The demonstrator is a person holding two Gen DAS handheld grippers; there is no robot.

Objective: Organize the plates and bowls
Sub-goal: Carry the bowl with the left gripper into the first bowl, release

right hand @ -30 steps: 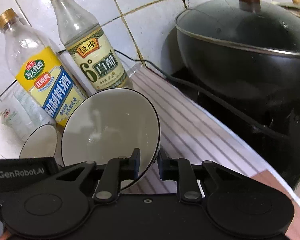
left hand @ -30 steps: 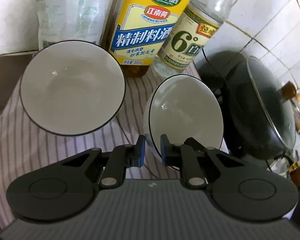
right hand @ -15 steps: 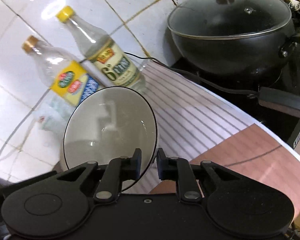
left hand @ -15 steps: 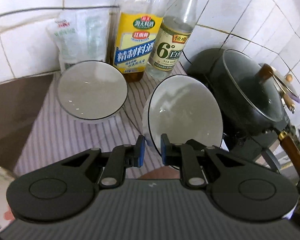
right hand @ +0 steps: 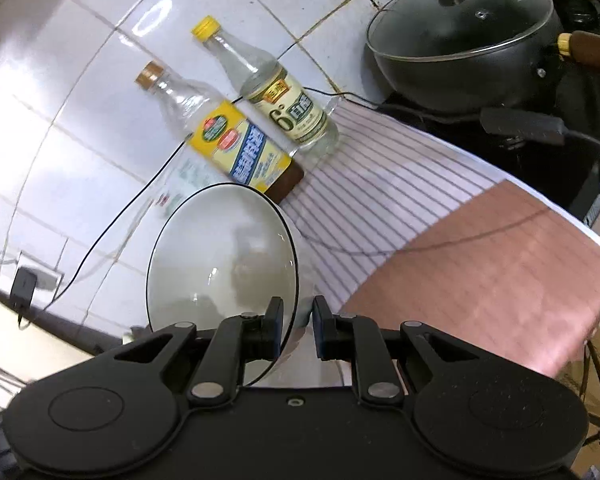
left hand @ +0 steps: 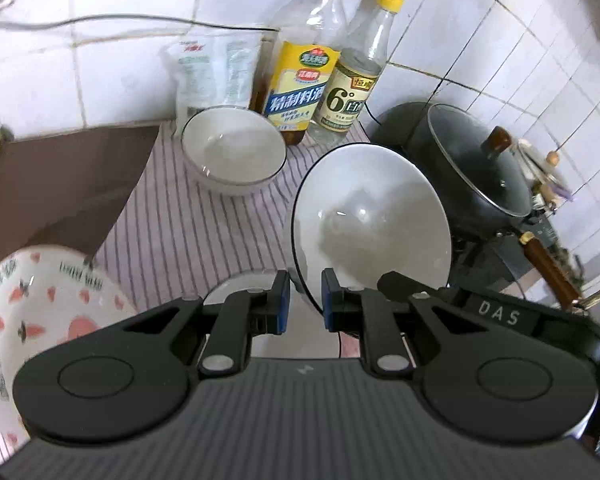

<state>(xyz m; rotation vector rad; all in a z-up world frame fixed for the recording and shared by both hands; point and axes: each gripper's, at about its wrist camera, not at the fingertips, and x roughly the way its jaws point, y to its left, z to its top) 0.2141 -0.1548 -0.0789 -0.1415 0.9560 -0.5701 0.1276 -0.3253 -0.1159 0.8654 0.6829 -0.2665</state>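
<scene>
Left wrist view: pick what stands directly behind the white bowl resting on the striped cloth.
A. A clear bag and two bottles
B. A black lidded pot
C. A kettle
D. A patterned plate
A: the bag and both bottles stand against the tiled wall right behind that bowl.

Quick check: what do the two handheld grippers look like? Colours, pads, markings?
Left gripper: matte black body, ribbed grey top plate, blue pads on the fingertips, silver pivot pins. Right gripper: all black, black fingertips, silver pins. No sleeves or hands visible.
</scene>
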